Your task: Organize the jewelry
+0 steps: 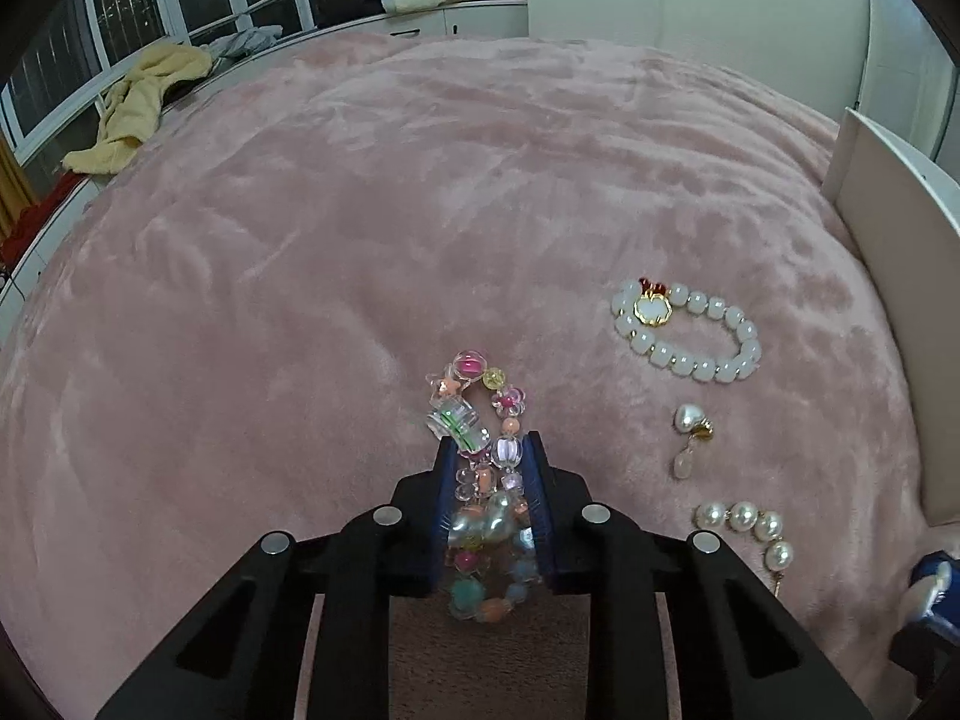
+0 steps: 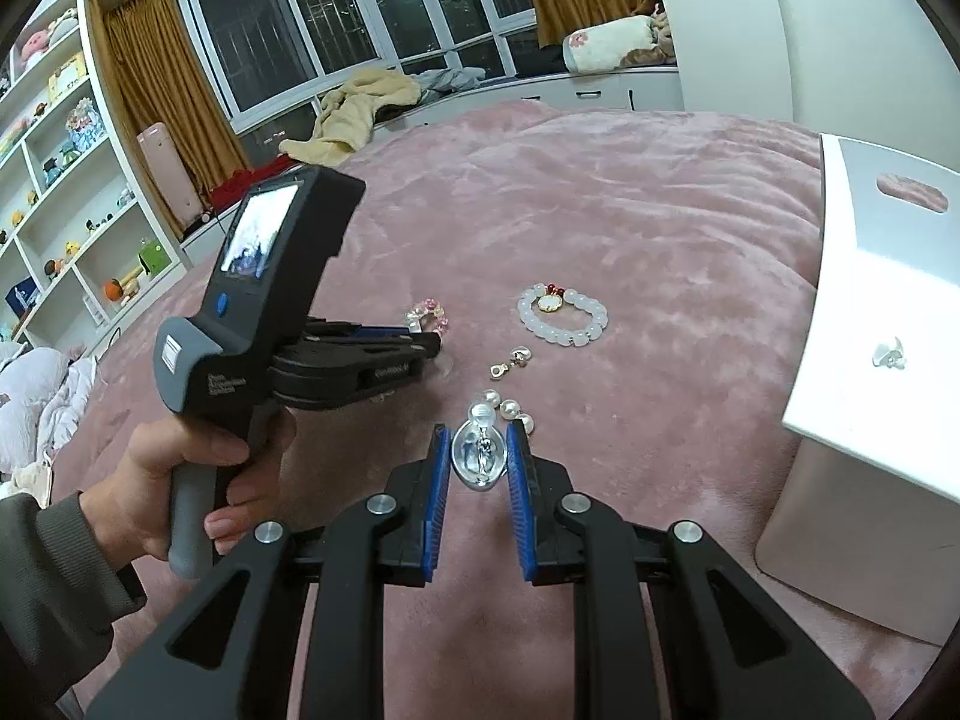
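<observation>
1. The colourful bead bracelet [image 1: 480,468] lay on the pink blanket [image 1: 360,210] of the bed, squeezed into a narrow loop between the blue pads of the left tongs [image 1: 487,450], which gripped it.
2. Its far beads stuck out past the fingertips; the near beads sat back between the pads.
3. To its right lay a white bead bracelet [image 1: 687,330] with a gold charm, then a pearl earring [image 1: 690,438], then a short strand of pearls [image 1: 747,525], each apart from the others.
4. The right tongs [image 2: 478,450] held a clear, silvery teardrop piece [image 2: 478,453] between their pads, just in front of the pearl strand.
5. A hand [image 2: 180,480] in a grey-green sleeve held the left tool's handle.
6. A white box [image 2: 870,312] stood at the bed's right side.
</observation>
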`<state>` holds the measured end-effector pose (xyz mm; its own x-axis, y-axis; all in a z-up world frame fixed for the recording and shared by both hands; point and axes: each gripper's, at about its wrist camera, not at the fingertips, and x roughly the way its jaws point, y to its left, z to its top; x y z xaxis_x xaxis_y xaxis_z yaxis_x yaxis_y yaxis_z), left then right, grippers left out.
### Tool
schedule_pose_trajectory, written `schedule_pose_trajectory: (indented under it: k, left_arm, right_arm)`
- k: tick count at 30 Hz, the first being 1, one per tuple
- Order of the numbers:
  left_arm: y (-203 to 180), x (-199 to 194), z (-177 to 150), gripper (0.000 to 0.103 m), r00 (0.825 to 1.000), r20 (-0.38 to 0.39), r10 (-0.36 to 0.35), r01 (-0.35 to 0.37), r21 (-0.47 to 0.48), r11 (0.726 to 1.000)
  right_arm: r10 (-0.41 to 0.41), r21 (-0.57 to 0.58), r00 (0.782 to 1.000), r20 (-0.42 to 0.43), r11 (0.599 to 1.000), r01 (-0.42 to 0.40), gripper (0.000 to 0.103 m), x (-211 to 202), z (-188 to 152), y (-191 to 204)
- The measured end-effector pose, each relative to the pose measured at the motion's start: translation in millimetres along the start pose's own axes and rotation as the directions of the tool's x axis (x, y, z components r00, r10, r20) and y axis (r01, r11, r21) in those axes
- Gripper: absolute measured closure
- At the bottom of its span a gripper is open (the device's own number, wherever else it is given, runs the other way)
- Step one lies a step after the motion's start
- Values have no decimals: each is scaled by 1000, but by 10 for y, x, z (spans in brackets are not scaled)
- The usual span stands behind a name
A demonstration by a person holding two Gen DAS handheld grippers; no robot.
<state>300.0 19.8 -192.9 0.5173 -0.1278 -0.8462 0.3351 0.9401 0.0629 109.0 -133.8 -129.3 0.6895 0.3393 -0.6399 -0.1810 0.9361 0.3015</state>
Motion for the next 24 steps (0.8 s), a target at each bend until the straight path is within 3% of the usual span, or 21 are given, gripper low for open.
schedule_pose_trajectory:
  k: [12,24]
  left_arm:
    - [192,-469,307,77,996,82,-28,32,-52,998]
    - [174,-1115,642,78,981,193,-18,23,-24,999]
  right_arm:
    - [8,-1,999,36,1000,-8,83,-150,46,13]
    - [-3,-10,997,73,1000,4,83,-339,120,-6]
